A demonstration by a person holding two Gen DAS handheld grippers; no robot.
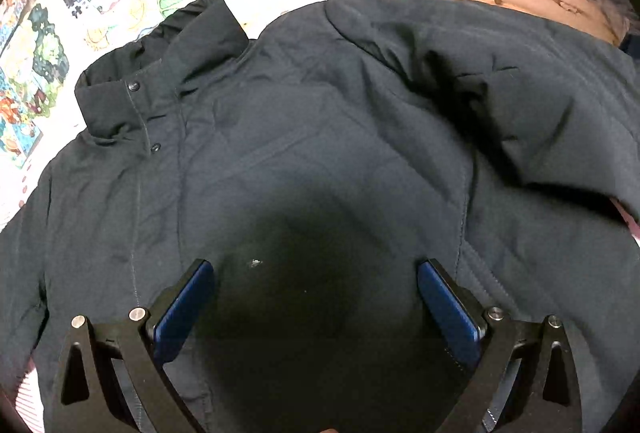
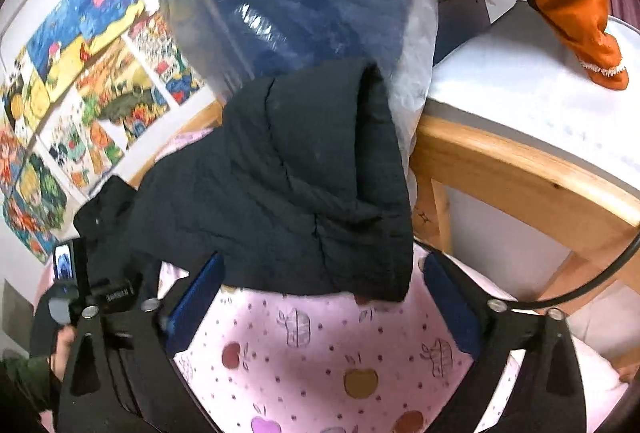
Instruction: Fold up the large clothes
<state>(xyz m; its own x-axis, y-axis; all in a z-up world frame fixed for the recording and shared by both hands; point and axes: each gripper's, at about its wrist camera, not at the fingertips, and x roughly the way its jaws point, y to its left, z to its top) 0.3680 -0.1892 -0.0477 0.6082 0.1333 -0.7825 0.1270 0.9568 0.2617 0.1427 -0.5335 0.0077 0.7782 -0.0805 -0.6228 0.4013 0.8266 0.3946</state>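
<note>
Two grippers hover over one dark padded jacket (image 1: pixel 304 137) spread on a bed with a pink apple-print sheet (image 2: pixel 320 353). At left, the left gripper (image 1: pixel 314 273) hangs above the jacket's chest, jaws wide, nothing between them; the snap-fastened collar (image 1: pixel 132 101) lies further left. At right, the right gripper (image 2: pixel 320 273) — jaws wide, empty — points at a bunched sleeve (image 2: pixel 288 185) beside the wooden bed frame (image 2: pixel 520 169). The coat looks bulky, soft and springy — likely to puff back; the sleeve's lower edge seems the sensible place to take hold.
</note>
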